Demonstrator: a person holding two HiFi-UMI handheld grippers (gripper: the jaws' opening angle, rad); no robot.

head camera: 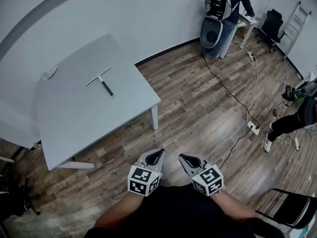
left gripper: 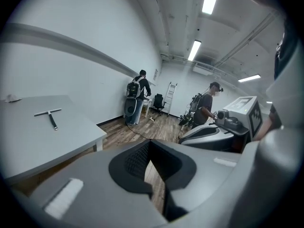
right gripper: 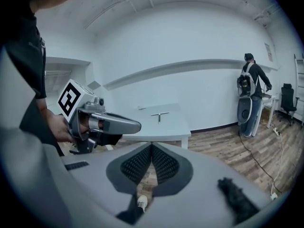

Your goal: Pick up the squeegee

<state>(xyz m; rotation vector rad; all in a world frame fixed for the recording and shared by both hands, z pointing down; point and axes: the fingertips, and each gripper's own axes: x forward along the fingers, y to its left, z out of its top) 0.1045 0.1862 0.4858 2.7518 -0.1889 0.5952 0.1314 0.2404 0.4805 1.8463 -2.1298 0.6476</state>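
The left tool point(head camera: 159, 152) and the right tool point(head camera: 182, 156) are both clenched on nothing, tips meeting, held low side by side over the floor point(head camera: 198, 108), probably because nothing is within reach yet. The squeegee point(head camera: 102, 81) lies flat, well apart from them, on the surface point(head camera: 84, 118), its handle angled toward the near corner, which should suit a grasp from this side.

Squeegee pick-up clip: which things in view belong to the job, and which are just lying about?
Job: squeegee; table under it; left tool and right tool, both shut, empty.
Lying about: small white thing on the table; power strip on the floor; office chair; ladder.
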